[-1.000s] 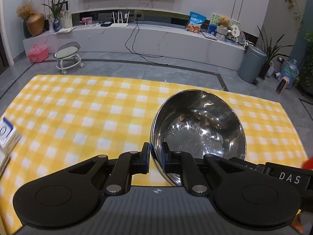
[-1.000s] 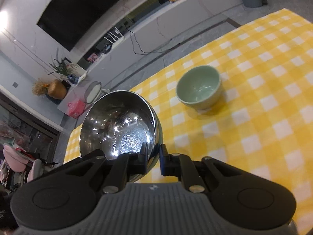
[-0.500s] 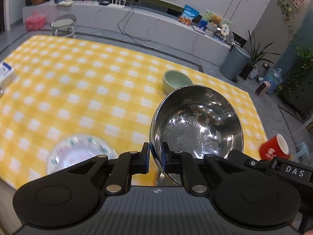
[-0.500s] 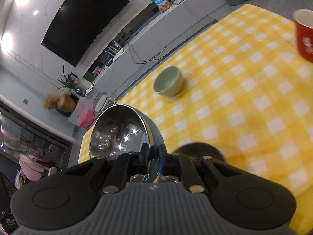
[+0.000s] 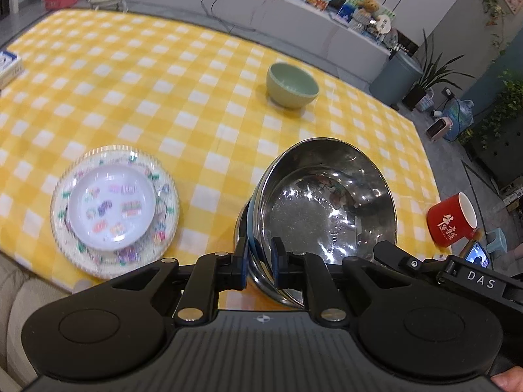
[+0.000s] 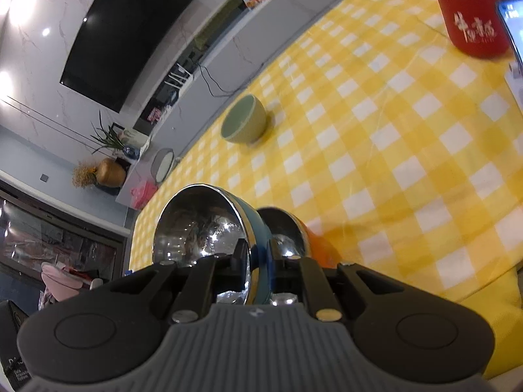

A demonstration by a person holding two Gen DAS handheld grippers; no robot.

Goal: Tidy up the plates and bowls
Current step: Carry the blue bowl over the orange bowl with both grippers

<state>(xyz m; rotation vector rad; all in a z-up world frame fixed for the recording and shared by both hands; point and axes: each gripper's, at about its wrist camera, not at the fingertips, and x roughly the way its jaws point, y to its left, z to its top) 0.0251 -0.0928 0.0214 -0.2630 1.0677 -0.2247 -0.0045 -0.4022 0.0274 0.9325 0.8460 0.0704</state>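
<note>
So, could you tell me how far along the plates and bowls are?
Done: the small plate sits stacked on the large plate. In hand: the left gripper and right gripper clamp the rim of a steel bowl, beside a second steel bowl. Left: the green bowl stands alone.

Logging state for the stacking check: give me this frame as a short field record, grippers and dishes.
left gripper: shut on rim of orange-sided steel bowl
right gripper: shut on rim of blue-sided steel bowl, tilted, overlapping the orange one
pale green ceramic bowl: upright, alone, far side of yellow checked tablecloth
plates: small white plate stacked on larger patterned plate
red mug: upright, on the cloth
</note>
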